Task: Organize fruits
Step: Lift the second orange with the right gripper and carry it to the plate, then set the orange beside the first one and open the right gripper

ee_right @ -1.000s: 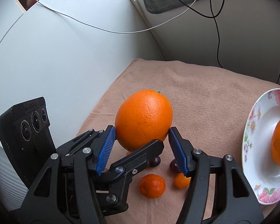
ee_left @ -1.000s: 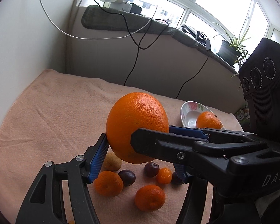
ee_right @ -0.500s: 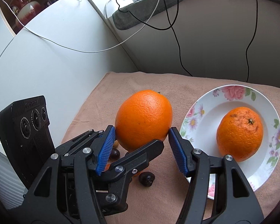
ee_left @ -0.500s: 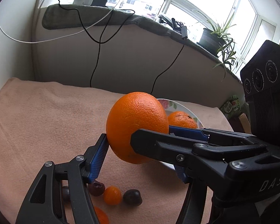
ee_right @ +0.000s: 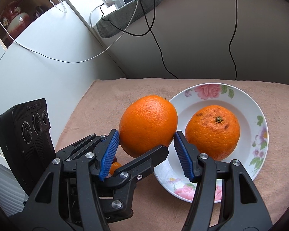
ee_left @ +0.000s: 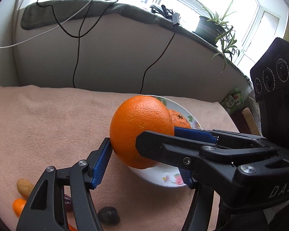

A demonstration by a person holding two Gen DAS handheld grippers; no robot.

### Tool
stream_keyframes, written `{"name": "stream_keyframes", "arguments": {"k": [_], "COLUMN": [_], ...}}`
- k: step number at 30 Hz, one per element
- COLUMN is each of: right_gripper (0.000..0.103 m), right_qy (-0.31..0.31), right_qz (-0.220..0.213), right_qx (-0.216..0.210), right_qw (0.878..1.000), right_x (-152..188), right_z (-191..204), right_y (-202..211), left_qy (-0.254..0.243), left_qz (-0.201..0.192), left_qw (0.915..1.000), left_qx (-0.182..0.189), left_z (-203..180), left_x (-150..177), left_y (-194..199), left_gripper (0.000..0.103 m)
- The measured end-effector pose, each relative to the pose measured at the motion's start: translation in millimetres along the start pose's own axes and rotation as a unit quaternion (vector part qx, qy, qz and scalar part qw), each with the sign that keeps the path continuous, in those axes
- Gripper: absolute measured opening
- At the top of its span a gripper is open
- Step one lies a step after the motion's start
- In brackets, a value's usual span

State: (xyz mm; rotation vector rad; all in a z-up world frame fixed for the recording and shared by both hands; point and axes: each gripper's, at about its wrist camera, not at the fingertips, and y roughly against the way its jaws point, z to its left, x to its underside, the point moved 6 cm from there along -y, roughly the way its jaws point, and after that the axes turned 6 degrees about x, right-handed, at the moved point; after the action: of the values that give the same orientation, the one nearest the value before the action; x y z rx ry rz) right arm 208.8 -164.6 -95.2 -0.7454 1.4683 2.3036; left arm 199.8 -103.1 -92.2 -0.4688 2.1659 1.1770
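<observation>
Both grippers are shut on one large orange (ee_left: pixel 141 130), also in the right wrist view (ee_right: pixel 148 125), held in the air over the near left rim of a white floral plate (ee_right: pixel 246 104). The left gripper (ee_left: pixel 142 144) and the right gripper (ee_right: pixel 145 146) cross each other under the fruit. A second orange (ee_right: pixel 212 131) with a stem lies in the plate; it shows in the left wrist view (ee_left: pixel 180 120) behind the held one. The plate rim shows in the left wrist view (ee_left: pixel 163 181).
Small fruits lie on the peach towel (ee_left: pixel 48 119) at lower left: a tan one (ee_left: pixel 25 186), a small orange one (ee_left: pixel 18 206) and a dark one (ee_left: pixel 108 215). A wall with hanging cables (ee_left: pixel 77 44) stands behind. A potted plant (ee_left: pixel 212 25) sits on the sill.
Both grippers have carried the large orange to the right, from above the pile of small fruits to the plate's edge. The grip on it is unchanged.
</observation>
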Motion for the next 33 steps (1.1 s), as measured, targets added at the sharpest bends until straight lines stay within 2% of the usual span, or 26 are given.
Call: {"name": "stream_keyframes", "arguments": {"k": [9, 15, 25, 30, 33], "right_gripper": [0.062, 0.062, 0.062, 0.074, 0.074], "right_qy": [-0.009, -0.018, -0.026, -0.036, -0.043], "right_qz": [-0.033, -0.035, -0.042, -0.051, -0.055], "right_qx": [0.004, 0.003, 0.005, 0.008, 0.006], "right_qw": [0.999, 0.999, 0.999, 0.998, 0.998], "right_x": [-15.5, -14.0, -5.2, -0.7, 2.6], "right_z": [-9.8, -16.7, -19.9, -22.6, -23.9], "right_y": [15.8, 20.7, 30.3, 37.7, 41.8], "left_qy": [0.002, -0.018, -0.010, -0.007, -0.004], "left_qz": [0.015, 0.019, 0.014, 0.006, -0.001], "left_qw": [0.9999, 0.9997, 0.9998, 0.9998, 0.9998], "left_qx": [0.002, -0.002, -0.012, -0.017, -0.018], "left_z": [0.4, -4.9, -0.2, 3.2, 4.9], "left_x": [6.8, 9.8, 14.9, 17.8, 19.4], "left_y": [-6.4, -3.6, 8.6, 21.3, 30.4], "left_gripper": [0.063, 0.063, 0.070, 0.070, 0.070]}}
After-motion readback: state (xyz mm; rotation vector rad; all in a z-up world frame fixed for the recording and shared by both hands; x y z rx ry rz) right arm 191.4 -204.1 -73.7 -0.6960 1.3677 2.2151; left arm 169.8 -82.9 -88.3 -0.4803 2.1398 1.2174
